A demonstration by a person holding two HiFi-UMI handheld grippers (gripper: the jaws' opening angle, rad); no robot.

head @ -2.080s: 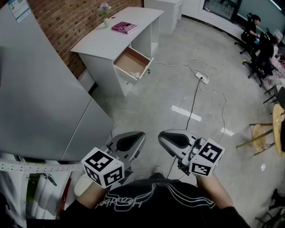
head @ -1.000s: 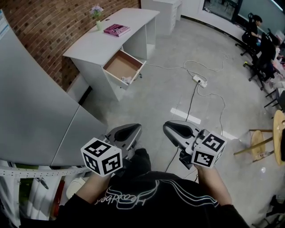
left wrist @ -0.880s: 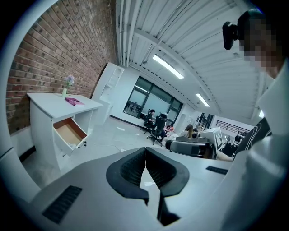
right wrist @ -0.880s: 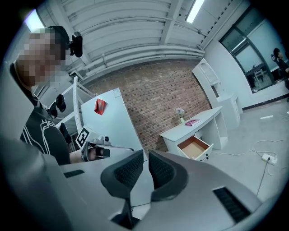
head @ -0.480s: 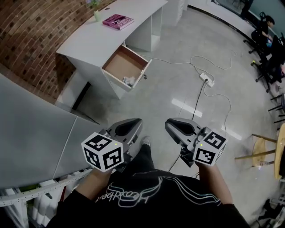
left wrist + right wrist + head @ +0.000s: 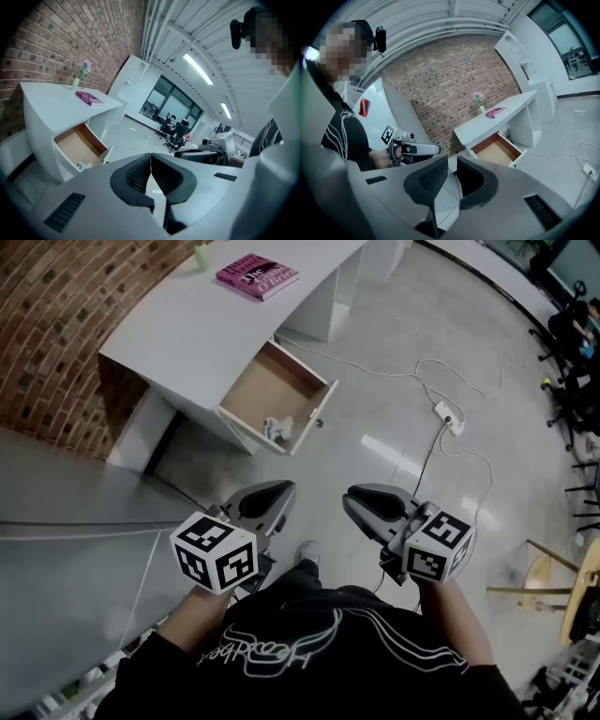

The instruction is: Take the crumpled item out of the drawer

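Observation:
A white desk (image 6: 187,329) stands ahead with its wooden drawer (image 6: 272,390) pulled open. A small pale crumpled item (image 6: 276,427) lies in the drawer's front corner; the left gripper view also shows the crumpled item (image 6: 81,165) in the drawer (image 6: 77,146). My left gripper (image 6: 265,500) and right gripper (image 6: 367,503) are held side by side near my body, well short of the drawer. Both are shut with nothing between their jaws. In the right gripper view the right gripper (image 6: 453,161) points toward the drawer (image 6: 497,151), with the left gripper (image 6: 433,149) beside it.
A pink book (image 6: 256,276) and a small vase (image 6: 202,256) sit on the desk. A power strip (image 6: 448,414) with cables lies on the floor to the right. A grey cabinet (image 6: 66,559) stands at my left; a wooden stool (image 6: 539,579) and office chairs are at far right.
The desk and open drawer have come nearer and lower in the head view. Both grippers stay shut in front of my body, in the same pose.

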